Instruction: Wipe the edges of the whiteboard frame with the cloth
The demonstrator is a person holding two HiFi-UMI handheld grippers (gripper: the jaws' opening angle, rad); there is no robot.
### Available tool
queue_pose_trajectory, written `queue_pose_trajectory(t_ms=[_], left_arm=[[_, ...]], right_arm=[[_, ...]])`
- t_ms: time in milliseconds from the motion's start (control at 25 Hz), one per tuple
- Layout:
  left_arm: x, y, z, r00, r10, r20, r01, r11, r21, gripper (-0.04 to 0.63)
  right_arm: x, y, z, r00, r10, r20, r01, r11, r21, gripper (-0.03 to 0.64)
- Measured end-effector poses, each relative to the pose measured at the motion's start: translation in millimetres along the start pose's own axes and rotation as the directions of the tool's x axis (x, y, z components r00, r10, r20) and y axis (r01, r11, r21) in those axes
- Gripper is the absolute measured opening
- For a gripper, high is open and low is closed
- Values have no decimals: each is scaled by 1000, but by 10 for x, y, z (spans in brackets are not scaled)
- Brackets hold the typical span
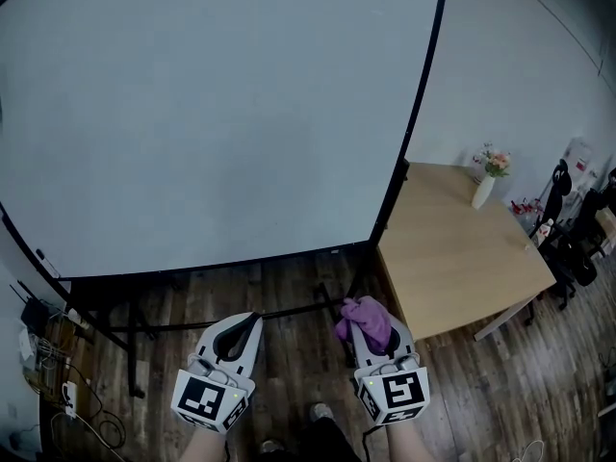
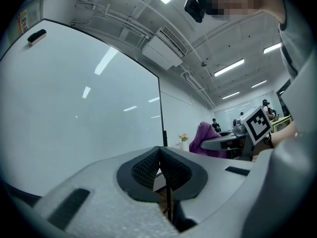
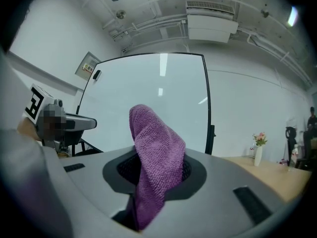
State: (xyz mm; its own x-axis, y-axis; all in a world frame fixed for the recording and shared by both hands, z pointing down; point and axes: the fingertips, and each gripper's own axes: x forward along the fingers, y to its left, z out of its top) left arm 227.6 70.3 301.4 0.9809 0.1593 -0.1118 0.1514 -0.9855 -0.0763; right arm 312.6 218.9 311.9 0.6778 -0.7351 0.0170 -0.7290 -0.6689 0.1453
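Holding the purple cloth point(image 3: 156, 157) pinched between its closed jaws, the right gripper point(image 1: 371, 333) hangs below the whiteboard's point(image 1: 212, 114) lower right corner, well short of the black frame point(image 1: 424, 94). The left gripper point(image 1: 248, 327) sits beside it under the board's bottom edge, jaws pressed together on nothing. No wiping contact yet. To do this step well, I'd press the bunched free end of the cloth flat against the frame's right-hand edge. I'd grip firmly so it cannot slip out, and run along the strip in one steady pass, probably starting at the corner nearest the wooden tabletop point(image 1: 452, 248). How dirty the frame is can't be made out.
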Motion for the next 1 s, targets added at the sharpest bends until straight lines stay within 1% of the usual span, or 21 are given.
queue_pose_trajectory(t_ms=[280,680,1000], left_arm=[[-211,-34,102,1000,3,19,-3,1000,6,17],[-513,3,202,999,21,46,-22,1000,17,17],[-602,26,201,999,22,48,-22,1000,9,17]], right_arm=[[-155,250,106,1000,26,15,-25,999,-40,95],[-278,611,197,997,69,46,-68,997,-35,96],[-313,762,204,995,83,54,-82,996,-24,97]])
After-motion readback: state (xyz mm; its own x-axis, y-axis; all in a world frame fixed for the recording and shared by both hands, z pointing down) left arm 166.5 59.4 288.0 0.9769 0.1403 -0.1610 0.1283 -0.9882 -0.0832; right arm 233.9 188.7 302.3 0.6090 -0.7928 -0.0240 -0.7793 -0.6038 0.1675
